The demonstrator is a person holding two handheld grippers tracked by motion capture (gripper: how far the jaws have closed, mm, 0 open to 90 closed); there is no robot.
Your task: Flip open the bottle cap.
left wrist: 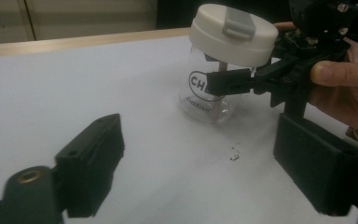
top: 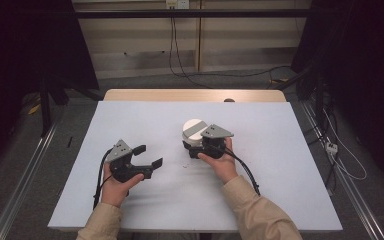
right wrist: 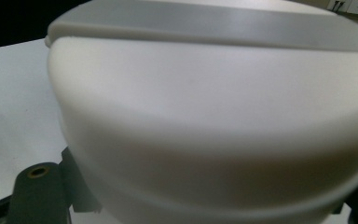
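One glass jar (top: 194, 131), capped with a broad white lid (left wrist: 233, 35) and a grey tab (left wrist: 238, 21) across its top, a little right of the middle of the table (top: 280, 190), base on the white surface. Clamped on the clear wall just under the lid: the right claw (top: 192, 145), reaching in from the near side, pads pressing the glass. Nearer and to the left, well apart from the jar: the left claw (top: 149, 156), jaws spread wide, nothing between them, pointing toward the jar.

Judging by that layout, a hold-and-open step: right claw as the anchor, left claw for the lid. Keep the right grip steady and low enough to leave the rim of the lid free. Bring the left claw in level with the lid, not with the glass, and straddle the white rim across its widest part or take the grey tab squarely. Close only once both pads face the lid, then work it without dragging the jar sideways. Expect smooth glass to slip under a twist, so press the base down onto the table meanwhile.

Plenty of bare white surface left, far and right of the jar; nothing but a few dark specks (left wrist: 234, 154) near its base. Mind the tight spot on the jar's near side, beside the right claw and its hand (top: 220, 162). Far edge, with its wooden strip (top: 195, 95), and side edges all well away.
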